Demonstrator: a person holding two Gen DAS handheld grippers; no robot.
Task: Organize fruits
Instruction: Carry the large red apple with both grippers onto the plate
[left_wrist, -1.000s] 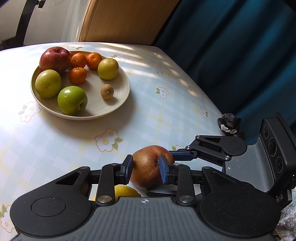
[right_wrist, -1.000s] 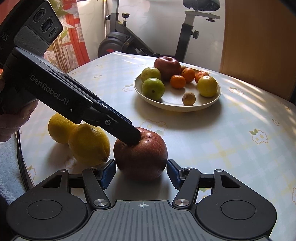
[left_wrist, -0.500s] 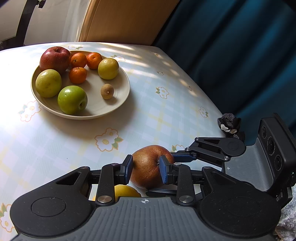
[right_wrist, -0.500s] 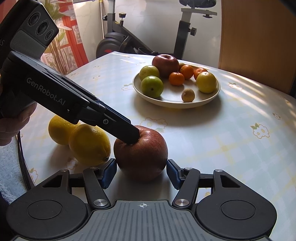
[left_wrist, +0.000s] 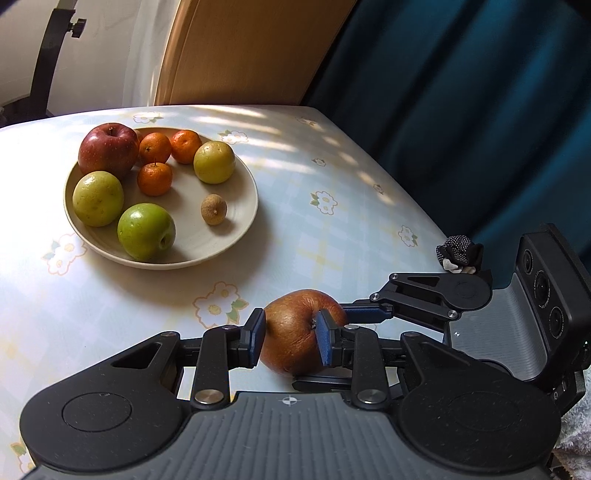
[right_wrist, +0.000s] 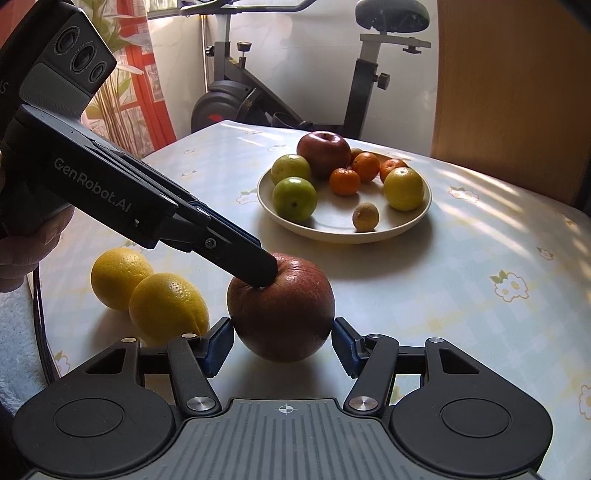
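The left claw (left_wrist: 290, 341) was pinching the wrinkled red apple (right_wrist: 280, 308) near the front edge of the counter (left_wrist: 332, 229), its blue pads pressed to the fruit on either side of the stem hollow. From the right wrist view its tips came down at a slant onto the apple's top, by the stem. That grip sat high and narrow on a round, heavy fruit, so it looked more like a steadying hold than a secure one.

The right claw (right_wrist: 282, 341) stood spread around the same apple low down, one pad just beside each flank; I could not tell whether either pad actually touched the skin. Placing it at the widest part suggested this claw was meant to take the apple's weight, while the left one kept it from rolling.

Two lemons (right_wrist: 168, 308) lay touching each other just to the left of the apple in the right wrist view, not yet gathered up. The cream plate (left_wrist: 243, 221) sat well apart, farther back on the counter, holding a red apple, three green fruits, three small oranges and one small brown fruit. Bare space remained on its near side, the likely spot for the apple.

The task seemed partly done: the apple and both lemons were left outside the plate. A small dark scrunchie-like thing (left_wrist: 458, 254) lay at the counter's edge
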